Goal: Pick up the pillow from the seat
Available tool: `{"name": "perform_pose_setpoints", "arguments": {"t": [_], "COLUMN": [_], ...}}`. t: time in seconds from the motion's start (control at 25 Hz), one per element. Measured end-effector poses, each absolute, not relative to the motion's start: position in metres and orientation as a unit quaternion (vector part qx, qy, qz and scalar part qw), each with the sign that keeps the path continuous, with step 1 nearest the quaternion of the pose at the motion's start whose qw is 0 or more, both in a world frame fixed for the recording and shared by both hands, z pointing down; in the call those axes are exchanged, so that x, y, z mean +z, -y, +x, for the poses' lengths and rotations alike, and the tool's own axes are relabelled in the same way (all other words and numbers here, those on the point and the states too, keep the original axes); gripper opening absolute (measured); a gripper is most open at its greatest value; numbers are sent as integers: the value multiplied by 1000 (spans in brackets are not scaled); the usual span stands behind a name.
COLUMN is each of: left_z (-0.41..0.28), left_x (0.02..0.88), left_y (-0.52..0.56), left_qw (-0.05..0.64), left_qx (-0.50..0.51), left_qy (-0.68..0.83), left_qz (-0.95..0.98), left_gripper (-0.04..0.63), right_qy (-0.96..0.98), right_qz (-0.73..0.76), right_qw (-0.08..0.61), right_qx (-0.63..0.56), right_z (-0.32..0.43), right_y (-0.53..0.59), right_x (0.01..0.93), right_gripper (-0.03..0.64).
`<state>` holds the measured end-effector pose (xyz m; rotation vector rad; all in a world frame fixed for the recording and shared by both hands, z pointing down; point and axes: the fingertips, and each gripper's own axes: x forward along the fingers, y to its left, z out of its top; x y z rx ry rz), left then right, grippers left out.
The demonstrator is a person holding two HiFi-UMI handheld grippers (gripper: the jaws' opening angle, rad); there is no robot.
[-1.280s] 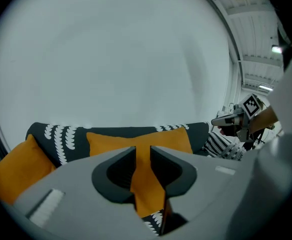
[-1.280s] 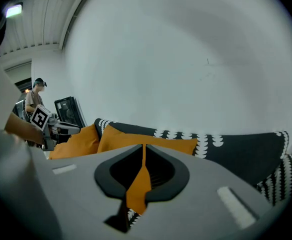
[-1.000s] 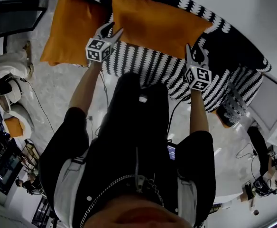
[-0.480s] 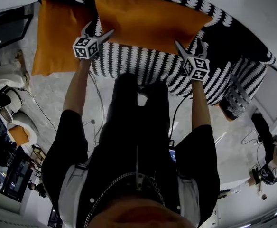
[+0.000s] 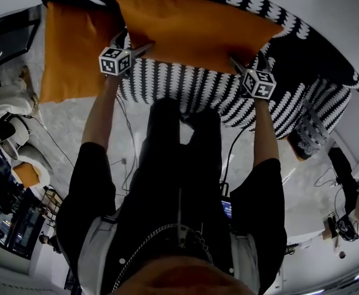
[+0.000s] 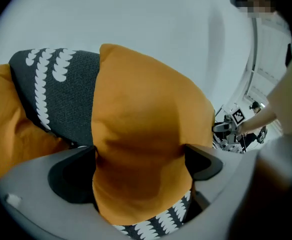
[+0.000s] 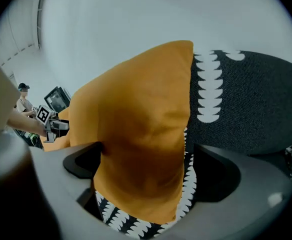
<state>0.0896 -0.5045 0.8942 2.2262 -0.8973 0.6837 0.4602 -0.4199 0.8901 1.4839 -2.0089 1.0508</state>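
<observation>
An orange pillow (image 5: 192,23) leans on the back of a black seat with white pattern (image 5: 192,85). My left gripper (image 5: 133,42) is at its left lower corner and my right gripper (image 5: 248,63) at its right lower corner. Both sets of jaws are opening. In the left gripper view the pillow (image 6: 146,129) fills the span of the left gripper (image 6: 138,166). In the right gripper view the pillow (image 7: 141,134) sits between the jaws of the right gripper (image 7: 146,169), against the left pad, with a strip of seat (image 7: 246,104) showing by the right pad.
A second orange pillow (image 5: 72,48) lies at the seat's left end. A white wall rises behind the seat. Cables and white objects (image 5: 10,103) lie on the pale floor at the left. A person (image 7: 23,101) stands far off beside equipment.
Both grippers have moved forward to the pillow's lower edge, and its two corners now lie between their jaws. The jaws stand wider than before.
</observation>
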Motion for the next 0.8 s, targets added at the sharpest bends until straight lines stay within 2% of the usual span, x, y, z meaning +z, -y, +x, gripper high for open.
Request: {"name": "perform_pose_setpoints", "arguments": {"t": [0.36, 0.52, 0.64, 0.8], "left_z": [92, 102, 108, 101], "left_x": [909, 910, 908, 897], "left_y": [516, 511, 503, 497], "left_qw": [339, 343, 343, 334], "left_qx": [252, 258, 264, 269], "left_qy": [317, 294, 279, 286], "left_qz": [849, 854, 857, 857], "left_gripper": [569, 566, 554, 480], "right_qy": [751, 755, 749, 748], "right_qz": [482, 474, 474, 470], "right_qw": [191, 205, 212, 222], "right_qx": [409, 404, 412, 413], "right_z": [448, 440, 436, 423], "right_y": [435, 435, 431, 427], "right_x": [908, 910, 907, 900], "right_gripper": [589, 588, 542, 494]}}
